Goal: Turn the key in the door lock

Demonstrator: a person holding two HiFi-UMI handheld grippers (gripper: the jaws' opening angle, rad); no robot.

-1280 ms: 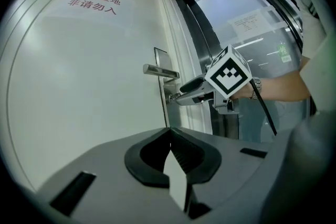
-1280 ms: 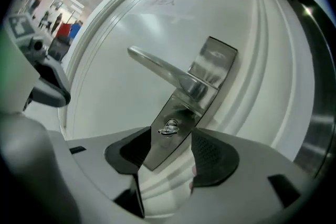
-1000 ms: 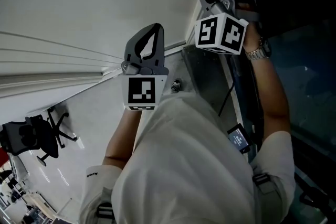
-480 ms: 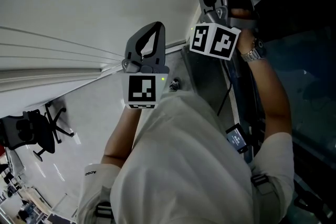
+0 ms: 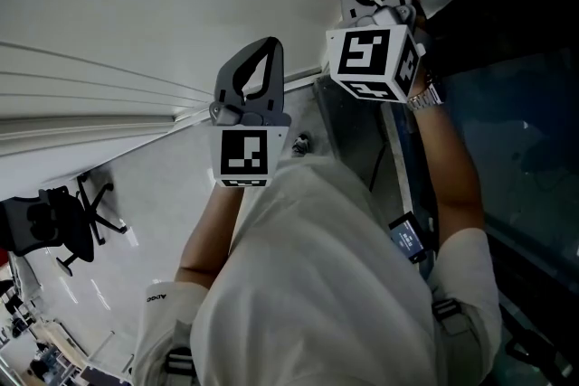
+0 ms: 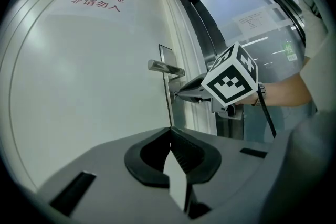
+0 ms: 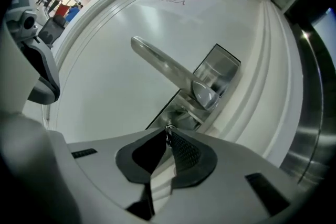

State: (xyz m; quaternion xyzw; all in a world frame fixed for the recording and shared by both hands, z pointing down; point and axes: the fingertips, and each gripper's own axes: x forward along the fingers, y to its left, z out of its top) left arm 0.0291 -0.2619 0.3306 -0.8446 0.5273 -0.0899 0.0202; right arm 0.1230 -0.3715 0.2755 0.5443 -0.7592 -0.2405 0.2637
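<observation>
The right gripper (image 7: 168, 134) sits at the lower centre of its own view. Its jaws have just been closing, and the tips now pinch a small metal stub, apparently the key (image 7: 169, 127). The key stands in the lock plate (image 7: 181, 112), just below the door handle (image 7: 167, 66).

The left gripper (image 6: 169, 132) hangs at the middle of the head view with its jaws together on nothing. It is well apart from the lock and faces the white door (image 6: 79, 92).

Recommended practice for the turn, judged from this position:
- Confirm that both tips bear on the key's flat faces. Only the very ends hold it, so slipping is likely.
- Keep the gripper in line with the keyhole and roll the wrist about that line. Sideways pressure may bend or pull out the key.
- Keep the jaw backs clear of the handle above.
- Turn steadily until resistance is felt, without forcing
- Leave the left gripper parked away from the lock
</observation>
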